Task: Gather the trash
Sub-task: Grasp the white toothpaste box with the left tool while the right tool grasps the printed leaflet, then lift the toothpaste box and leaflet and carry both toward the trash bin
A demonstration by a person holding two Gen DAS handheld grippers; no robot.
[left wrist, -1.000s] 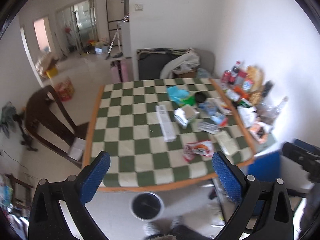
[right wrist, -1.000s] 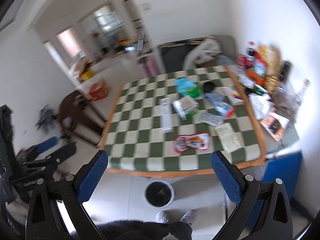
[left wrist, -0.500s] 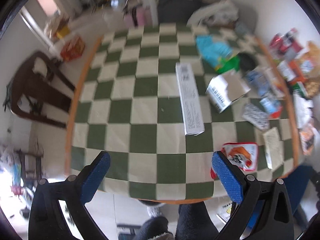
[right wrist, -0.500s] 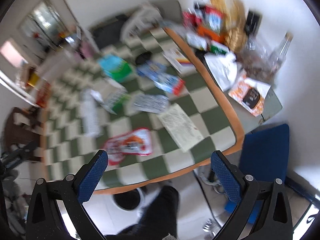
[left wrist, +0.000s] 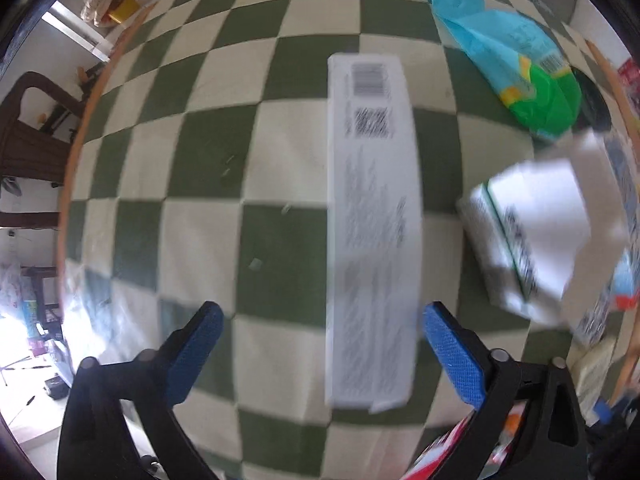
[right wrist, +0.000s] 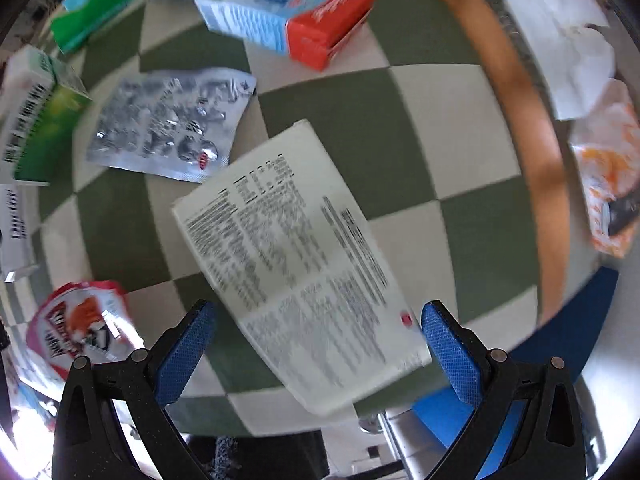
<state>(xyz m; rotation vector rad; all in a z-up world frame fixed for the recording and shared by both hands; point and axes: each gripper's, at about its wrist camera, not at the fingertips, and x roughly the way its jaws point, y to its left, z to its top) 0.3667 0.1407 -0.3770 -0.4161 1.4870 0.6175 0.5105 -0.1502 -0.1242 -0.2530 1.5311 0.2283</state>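
Note:
My left gripper [left wrist: 320, 316] is open just above a long white carton [left wrist: 372, 232] with barcodes, lying flat on the green-and-white checked table [left wrist: 200, 152]; the carton's near end lies between the blue pads, closer to the right one. My right gripper [right wrist: 318, 314] is open above a flat white printed packet [right wrist: 296, 260] near the table's front right corner; the packet's near end lies between the pads. Neither holds anything.
By the long carton lie a blue-green bag [left wrist: 520, 64] and a white-green box [left wrist: 532, 236]. Around the packet lie a silver foil pouch [right wrist: 168, 120], a blue-red carton [right wrist: 288, 12], a red snack bag [right wrist: 76, 324]. A blue chair [right wrist: 560, 344] stands by the table's orange edge [right wrist: 532, 152].
Both grippers have dropped from high above the floor and bin to close over the table. The left closed in on the long carton, the right on the white packet.

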